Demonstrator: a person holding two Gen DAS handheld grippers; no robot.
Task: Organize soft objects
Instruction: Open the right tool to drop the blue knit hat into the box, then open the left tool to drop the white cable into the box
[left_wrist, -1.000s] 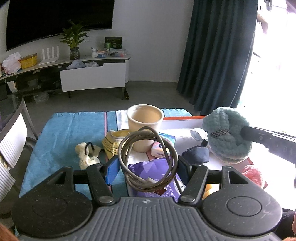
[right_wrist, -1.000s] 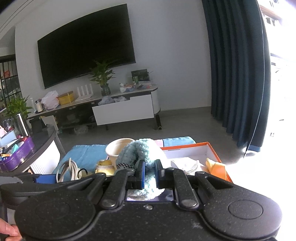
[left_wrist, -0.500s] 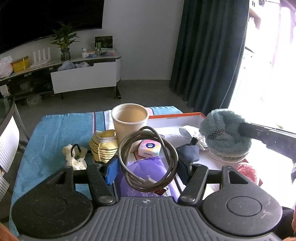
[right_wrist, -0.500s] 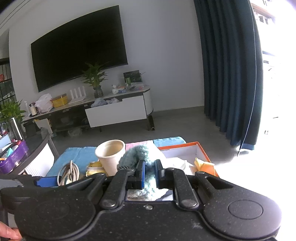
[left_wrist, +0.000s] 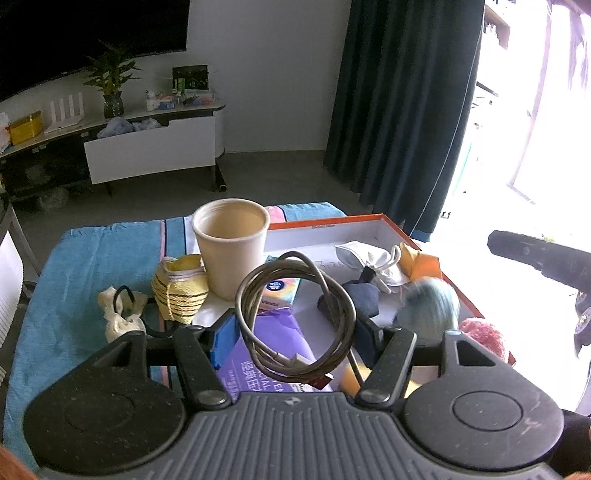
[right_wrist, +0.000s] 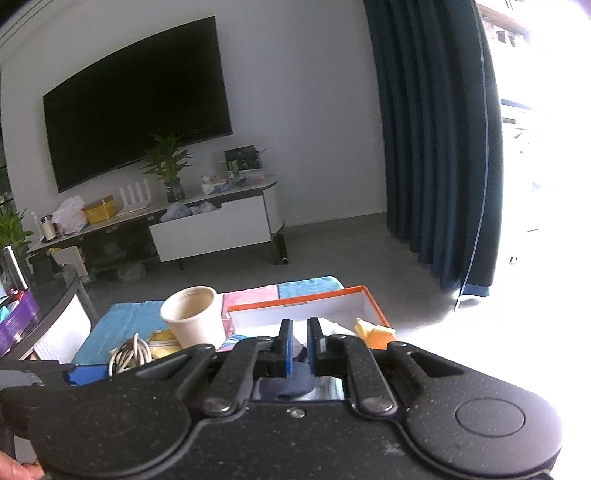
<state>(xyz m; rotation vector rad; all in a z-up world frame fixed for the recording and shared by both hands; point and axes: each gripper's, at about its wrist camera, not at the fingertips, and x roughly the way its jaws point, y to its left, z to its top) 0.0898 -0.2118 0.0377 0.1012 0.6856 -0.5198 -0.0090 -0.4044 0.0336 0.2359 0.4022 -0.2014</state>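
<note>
Only the left view shows the blue puff (left_wrist: 430, 301), blurred, in the orange box (left_wrist: 384, 220); the left gripper (left_wrist: 295, 338) clamps a coiled cable (left_wrist: 295, 314); the right gripper (right_wrist: 299, 345) is narrow, closing, empty.

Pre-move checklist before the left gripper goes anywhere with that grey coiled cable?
1. Left gripper clamped on grey coiled cable: ok.
2. Right gripper shut, nothing between its fingers: ok.
3. Light-blue fluffy pad inside orange-rimmed white box: ok; it is blurred, so whether it is at rest: cannot tell.
4. Cream paper cup upright: ok.
5. Pink fluffy ball inside the box: cannot tell, it sits at the near corner.
</note>
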